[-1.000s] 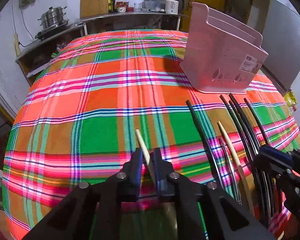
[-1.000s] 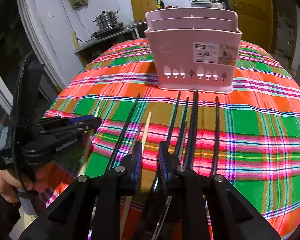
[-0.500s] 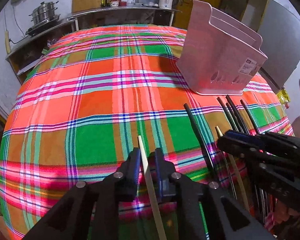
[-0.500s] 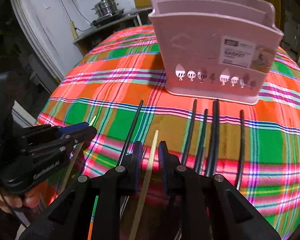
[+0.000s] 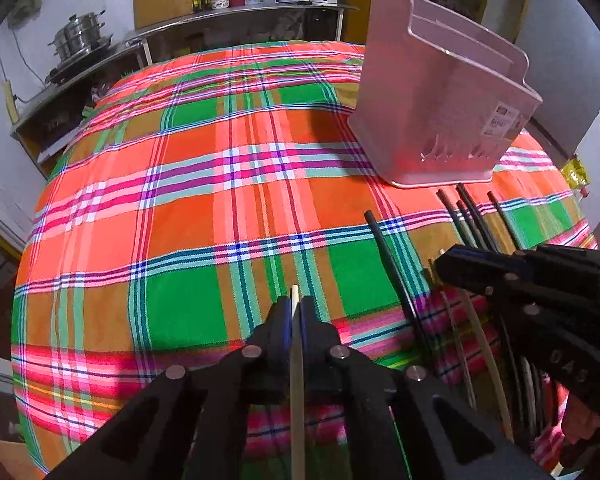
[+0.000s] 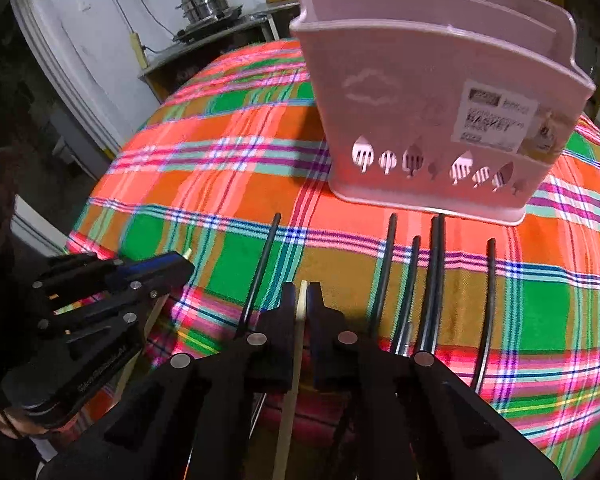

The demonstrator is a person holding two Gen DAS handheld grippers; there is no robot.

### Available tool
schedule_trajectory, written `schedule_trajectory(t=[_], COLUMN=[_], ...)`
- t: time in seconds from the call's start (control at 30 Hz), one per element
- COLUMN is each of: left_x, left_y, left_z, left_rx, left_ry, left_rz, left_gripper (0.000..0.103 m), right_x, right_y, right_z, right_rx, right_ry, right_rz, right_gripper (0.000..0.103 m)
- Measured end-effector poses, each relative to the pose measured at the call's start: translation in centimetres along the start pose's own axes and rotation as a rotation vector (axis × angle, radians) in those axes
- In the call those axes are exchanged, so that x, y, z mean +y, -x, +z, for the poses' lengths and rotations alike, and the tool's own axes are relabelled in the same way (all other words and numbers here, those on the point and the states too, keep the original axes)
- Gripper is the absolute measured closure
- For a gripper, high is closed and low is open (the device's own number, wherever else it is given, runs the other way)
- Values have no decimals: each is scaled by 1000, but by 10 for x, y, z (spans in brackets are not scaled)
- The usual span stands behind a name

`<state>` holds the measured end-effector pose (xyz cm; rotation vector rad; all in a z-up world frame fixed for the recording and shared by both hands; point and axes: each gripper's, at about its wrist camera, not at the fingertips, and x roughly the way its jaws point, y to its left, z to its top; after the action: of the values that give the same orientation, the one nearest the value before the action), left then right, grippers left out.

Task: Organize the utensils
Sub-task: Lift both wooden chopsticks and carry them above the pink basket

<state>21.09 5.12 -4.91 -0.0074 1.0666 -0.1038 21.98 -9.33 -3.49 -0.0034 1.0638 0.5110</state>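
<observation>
Left wrist view shows the plaid tablecloth [image 5: 220, 184] spread over the whole table, giving the utensils a flat bed to lie on. At its far right stands the pink utensil basket [image 5: 440, 120], upright and open at the top, so things can probably be dropped in from above; nothing shows inside it from here. Just in front of the basket, the black chopsticks [image 6: 436, 272] lie side by side, tips towards it, as if laid out ready to be picked off one at a time. One more black stick [image 6: 260, 268] lies apart to their left.

The right gripper [image 6: 302, 292] is closed on a pale wooden chopstick [image 6: 296, 344]; the stick runs between the pads and back under the camera, its tip poking just past the fingertips. The left gripper [image 5: 295, 306] is likewise clamped on a second wooden chopstick [image 5: 297, 380], held the same way. Both sticks are gripped near their front ends, probably so the two can be lifted as a pair.

The basket sits well ahead of both grippers, beyond the black row, and closer to the right one.
</observation>
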Motion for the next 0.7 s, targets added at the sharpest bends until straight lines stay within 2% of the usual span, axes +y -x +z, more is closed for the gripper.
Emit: schedule_trajectory(t=[0.2, 0.7], left_x=[1, 2], left_y=[28, 119], left_z=[5, 38], left_rx=[-58, -278], left_ry=[10, 20], left_rz=[-22, -54], left_gripper=[99, 99], right_x=[0, 13], right_y=[28, 112], right_z=[10, 31], right_rx=[-62, -262], right_ry=[-7, 49], right_rz=[23, 20], right_gripper=[98, 98])
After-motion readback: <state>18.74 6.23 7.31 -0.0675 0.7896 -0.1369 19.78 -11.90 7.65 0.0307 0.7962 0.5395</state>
